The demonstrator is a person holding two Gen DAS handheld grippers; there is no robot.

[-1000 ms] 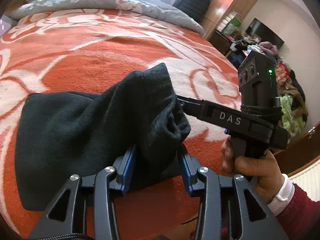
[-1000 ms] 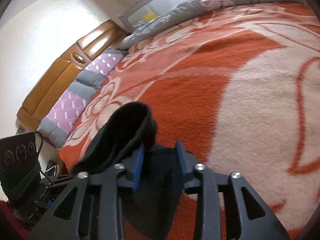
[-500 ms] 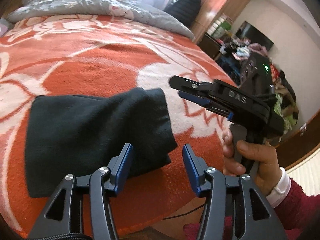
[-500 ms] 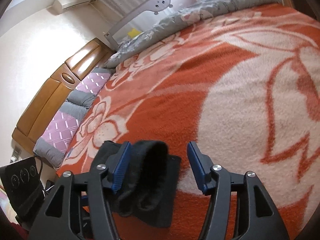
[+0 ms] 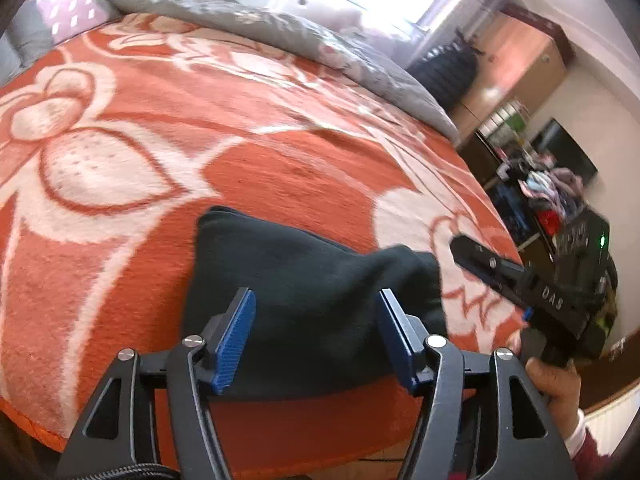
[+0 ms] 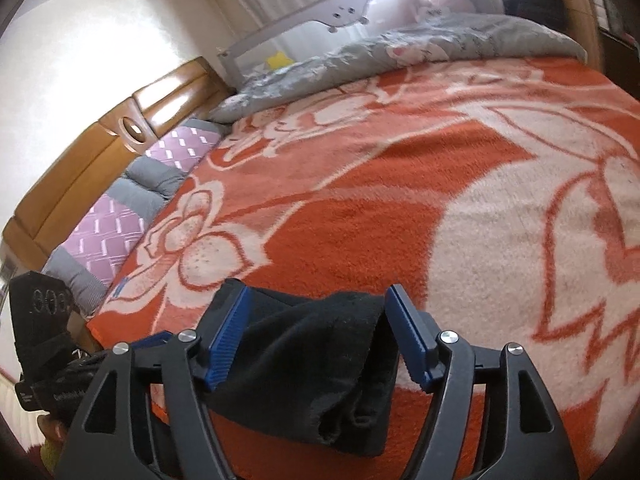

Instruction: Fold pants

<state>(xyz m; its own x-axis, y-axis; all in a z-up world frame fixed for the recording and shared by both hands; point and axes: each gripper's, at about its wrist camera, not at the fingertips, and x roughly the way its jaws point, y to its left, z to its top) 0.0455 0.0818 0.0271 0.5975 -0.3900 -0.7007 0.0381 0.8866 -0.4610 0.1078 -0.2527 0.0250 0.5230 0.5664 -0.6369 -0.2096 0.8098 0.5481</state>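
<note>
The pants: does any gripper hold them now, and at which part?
No. Both the left gripper and right gripper are open; the pants lie free on the blanket.

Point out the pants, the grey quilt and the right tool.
pants (image 5: 320, 280), left wrist view, middle of the dark folded fabric
grey quilt (image 6: 460, 36), right wrist view, its top surface
right tool (image 6: 316, 334), right wrist view, between its open fingertips
</note>
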